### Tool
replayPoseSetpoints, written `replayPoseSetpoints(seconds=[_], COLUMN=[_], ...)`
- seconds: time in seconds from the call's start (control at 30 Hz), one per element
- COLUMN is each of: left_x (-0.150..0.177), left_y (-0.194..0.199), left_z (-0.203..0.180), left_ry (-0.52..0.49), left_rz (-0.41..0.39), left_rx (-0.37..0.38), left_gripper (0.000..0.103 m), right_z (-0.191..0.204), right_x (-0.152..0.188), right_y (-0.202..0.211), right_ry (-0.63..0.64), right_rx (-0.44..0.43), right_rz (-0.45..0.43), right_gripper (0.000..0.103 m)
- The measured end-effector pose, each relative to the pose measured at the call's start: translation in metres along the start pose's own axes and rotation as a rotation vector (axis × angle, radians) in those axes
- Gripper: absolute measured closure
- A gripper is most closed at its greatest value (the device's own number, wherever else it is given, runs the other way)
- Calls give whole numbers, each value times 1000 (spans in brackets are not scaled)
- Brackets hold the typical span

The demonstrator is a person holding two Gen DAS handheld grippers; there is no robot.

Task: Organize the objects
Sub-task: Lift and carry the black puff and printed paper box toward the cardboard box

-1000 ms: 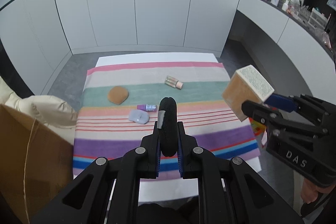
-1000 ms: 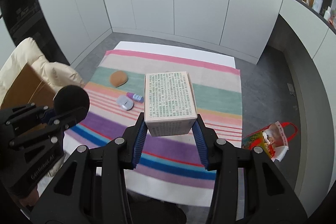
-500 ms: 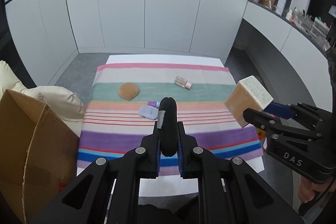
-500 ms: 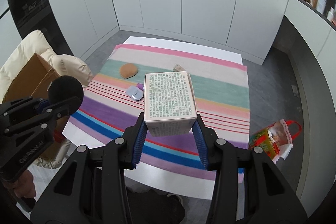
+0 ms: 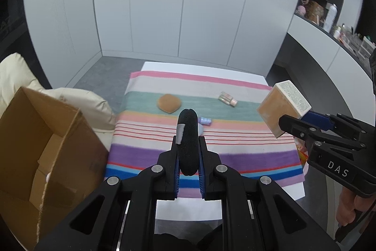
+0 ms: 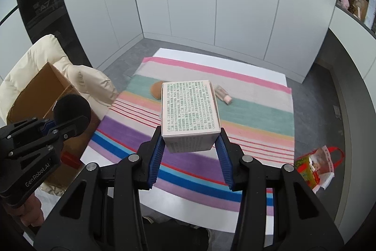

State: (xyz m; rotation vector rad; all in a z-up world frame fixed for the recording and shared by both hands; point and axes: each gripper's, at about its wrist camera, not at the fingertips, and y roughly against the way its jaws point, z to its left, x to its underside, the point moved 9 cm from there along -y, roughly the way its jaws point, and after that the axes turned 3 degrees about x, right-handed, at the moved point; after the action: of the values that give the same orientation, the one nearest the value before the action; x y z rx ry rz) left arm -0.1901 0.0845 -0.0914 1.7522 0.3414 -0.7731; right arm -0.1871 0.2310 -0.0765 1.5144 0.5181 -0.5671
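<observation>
My left gripper (image 5: 188,142) is shut on a black round puff (image 5: 188,140), held edge-on high above the near side of the striped cloth (image 5: 246,154); the puff also shows in the right wrist view (image 6: 71,108). My right gripper (image 6: 190,140) is shut on a printed carton box (image 6: 189,109), seen in the left wrist view (image 5: 283,107) at the right. On the cloth lie a tan sponge (image 5: 168,103), a small pink bottle (image 5: 227,99) and a small purple tube (image 5: 205,120).
An open cardboard box (image 5: 44,152) stands left of the table, with a cream padded jacket (image 5: 80,100) behind it. A red and green bag (image 6: 315,166) lies on the floor at the right. A shelf counter (image 5: 329,39) runs along the right wall.
Both grippers have pulled back and up from the table with their objects held. The view has swung so the cardboard box shows more at the left.
</observation>
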Motion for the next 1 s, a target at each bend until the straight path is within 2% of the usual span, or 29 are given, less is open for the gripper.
replayPoseSetpoints(seconds=[0.4,1.0], left_x=[1,19], left_y=[14,42], left_z=[53,127], left_ry=[56,141], left_rz=[-26,-48], left_rx=[-64,-150], left_gripper=[90,90], right_z=[49,128], right_x=[-13,-20], right_y=[-11,-15], right_ry=[45,132], right_rx=[-52,-128], right_rz=[1,-5], right_gripper=[58,58])
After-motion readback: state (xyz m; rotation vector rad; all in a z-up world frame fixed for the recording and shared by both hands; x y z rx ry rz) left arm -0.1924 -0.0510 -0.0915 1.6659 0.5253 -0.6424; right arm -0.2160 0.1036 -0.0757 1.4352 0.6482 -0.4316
